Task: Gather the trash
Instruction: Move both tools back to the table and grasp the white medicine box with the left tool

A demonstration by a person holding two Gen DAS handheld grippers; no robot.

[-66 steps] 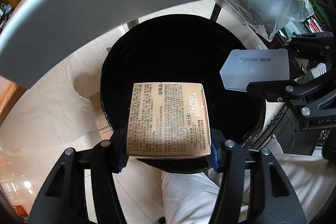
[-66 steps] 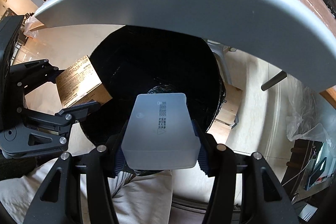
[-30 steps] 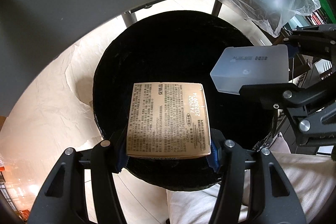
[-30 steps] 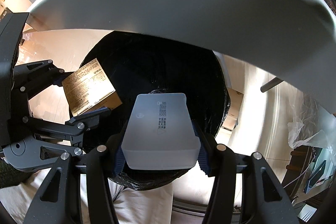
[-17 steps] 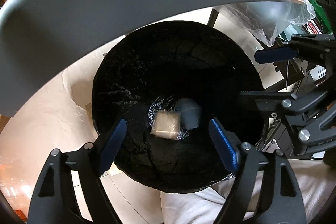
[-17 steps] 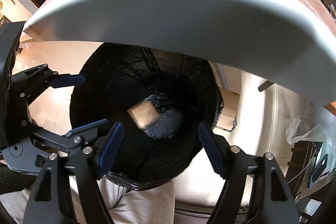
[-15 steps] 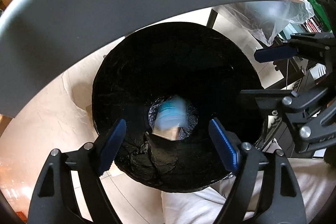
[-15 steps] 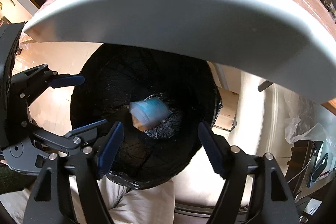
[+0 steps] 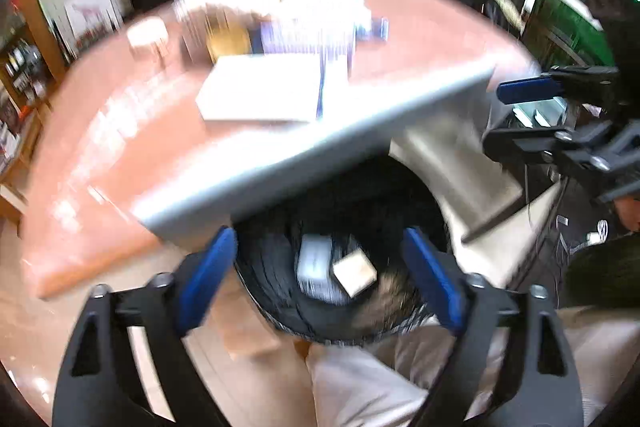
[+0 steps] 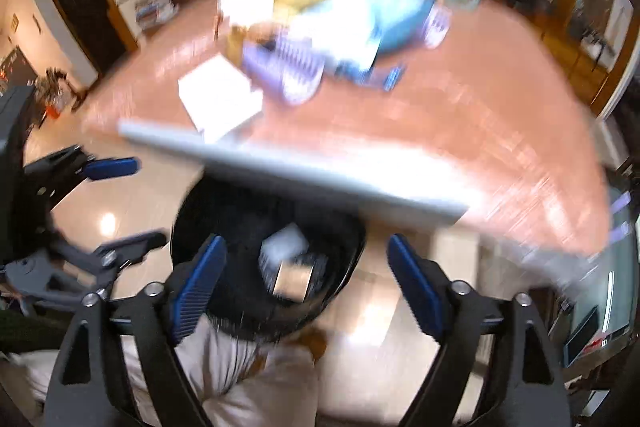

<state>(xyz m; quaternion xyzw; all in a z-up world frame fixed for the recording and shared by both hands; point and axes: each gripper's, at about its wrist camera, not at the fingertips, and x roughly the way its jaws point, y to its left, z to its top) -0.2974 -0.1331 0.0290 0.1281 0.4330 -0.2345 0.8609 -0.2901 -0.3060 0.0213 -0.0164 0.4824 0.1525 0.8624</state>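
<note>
Inside the black bin [image 9: 280,279], the brown carton [image 9: 355,271] lies at 3 o'clock of the white box [image 9: 314,269]. Left gripper [image 9: 320,275] and right gripper [image 10: 306,281] have just been opening; both jaws apart, nothing between them.

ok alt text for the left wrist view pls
Open left tongs hang empty above a round black-lined trash bin holding a small tan cardboard box and a pale translucent plastic box. A cluttered reddish table lies beyond, blurred.

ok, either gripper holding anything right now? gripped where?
Nothing held. The left gripper and right gripper have just been opening, with nothing between the pads. The tan box and white box lie in the black bin.
</note>
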